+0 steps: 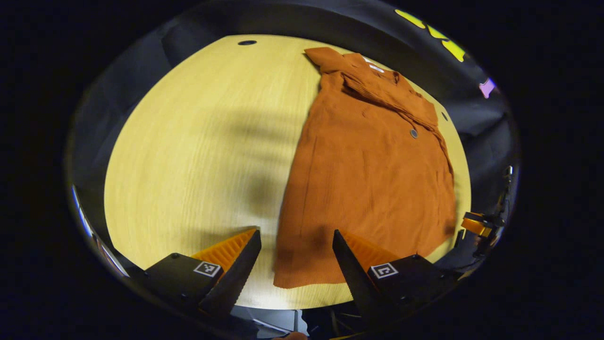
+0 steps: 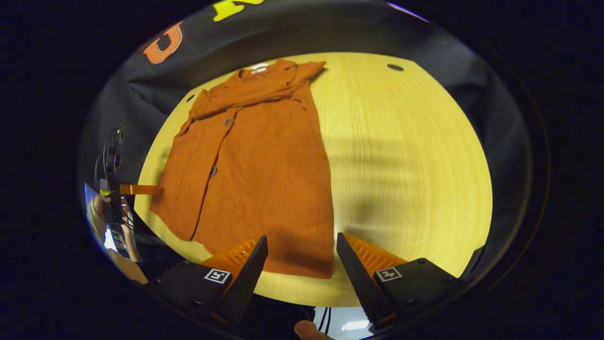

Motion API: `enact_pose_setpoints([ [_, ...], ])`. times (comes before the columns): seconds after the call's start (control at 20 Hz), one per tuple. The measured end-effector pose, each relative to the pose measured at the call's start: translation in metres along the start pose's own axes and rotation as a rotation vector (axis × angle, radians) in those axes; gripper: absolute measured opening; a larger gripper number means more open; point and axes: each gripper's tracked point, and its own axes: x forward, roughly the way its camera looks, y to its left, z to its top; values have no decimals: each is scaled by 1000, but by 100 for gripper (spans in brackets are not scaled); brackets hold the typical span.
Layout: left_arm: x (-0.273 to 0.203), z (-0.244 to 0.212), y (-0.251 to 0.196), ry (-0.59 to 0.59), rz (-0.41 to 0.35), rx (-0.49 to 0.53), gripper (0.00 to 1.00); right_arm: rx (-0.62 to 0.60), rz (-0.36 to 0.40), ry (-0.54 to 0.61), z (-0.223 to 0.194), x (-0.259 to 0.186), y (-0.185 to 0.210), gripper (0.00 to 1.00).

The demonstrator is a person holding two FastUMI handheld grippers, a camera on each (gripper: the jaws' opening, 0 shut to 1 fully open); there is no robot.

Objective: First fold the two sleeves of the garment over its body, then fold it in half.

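Left gripper view: left gripper (image 1: 296, 250) fingers spread wide, nothing between them, hovering above the near edge of the wooden table (image 1: 198, 141). Orange button-front garment (image 1: 373, 174) lies flat ahead and to the right of the fingers, hem nearest, collar farthest. Its near hem corner sits just ahead of the gap between the fingers. One sleeve (image 1: 391, 94) is folded across the upper chest. A dark button shows on the front. Right gripper (image 1: 476, 224) appears small at the far right edge, beside the garment's hem; its jaw state is too small to tell there.

Right gripper view: right gripper (image 2: 302, 257) fingers also apart, gripping nothing, above the table's near edge. Garment (image 2: 264, 174) lies ahead and to the left, hem corner just ahead of the finger gap. Left gripper (image 2: 137, 190) shows at far left, held by a hand (image 2: 96, 215), touching or just beside the garment's side edge.
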Motion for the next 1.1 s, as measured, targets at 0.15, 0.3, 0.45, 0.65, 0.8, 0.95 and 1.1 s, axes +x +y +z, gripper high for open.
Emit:
enact_pose_setpoints([
  [0.15,-22,-1,-4,100,-87,11,97,72,84,121,-22,6,-2,95],
  [0.3,-39,-2,-4,141,-145,-22,94,167,114,179,-24,14,-12,95],
  [0.45,-44,-8,-7,178,-194,-86,91,279,187,171,-2,19,-3,97],
  [0.65,-48,-13,-4,206,-201,-67,70,309,235,211,4,25,12,92],
  [0.8,-49,-19,-5,218,-190,-45,87,282,224,222,9,32,19,90],
  [0.95,-46,-27,-9,239,-192,-40,55,237,213,246,5,35,27,82],
  [1.1,-44,-30,-9,245,-185,-39,39,192,198,257,1,39,31,45],
])
